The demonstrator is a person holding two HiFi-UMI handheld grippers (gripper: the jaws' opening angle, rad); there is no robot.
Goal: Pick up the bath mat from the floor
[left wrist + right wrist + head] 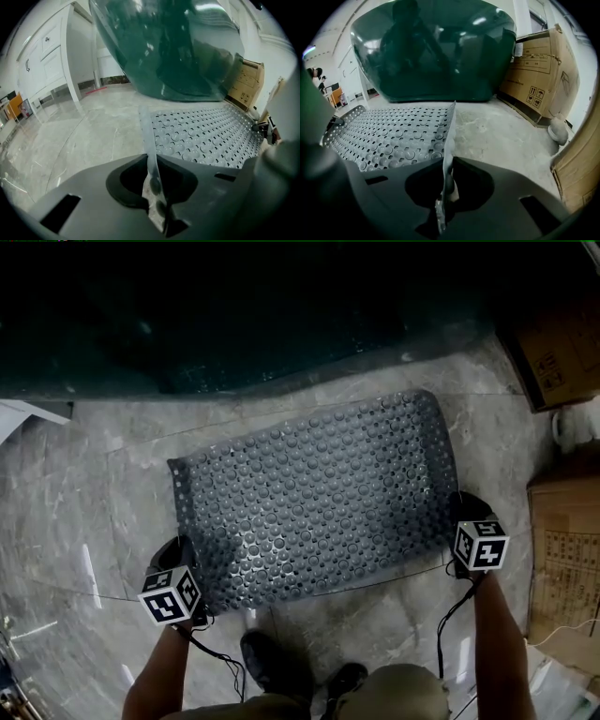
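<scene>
A grey, translucent bath mat point(319, 502) covered in round bumps and holes lies on the marble floor in front of a dark green tub. My left gripper point(184, 559) is shut on the mat's near left edge, and that edge point(151, 154) stands up on end between the jaws. My right gripper point(461, 512) is shut on the near right edge, where the mat's rim point(446, 164) is pinched upright. The rest of the mat point(206, 136) point(389, 136) spreads flat between the two grippers.
The dark green tub point(234, 315) fills the far side. Cardboard boxes point(558, 343) point(539, 79) stand at the right, with a small white pot point(558, 127) beside them. My shoes point(281, 671) are just behind the mat. White cabinets point(47, 61) line the left.
</scene>
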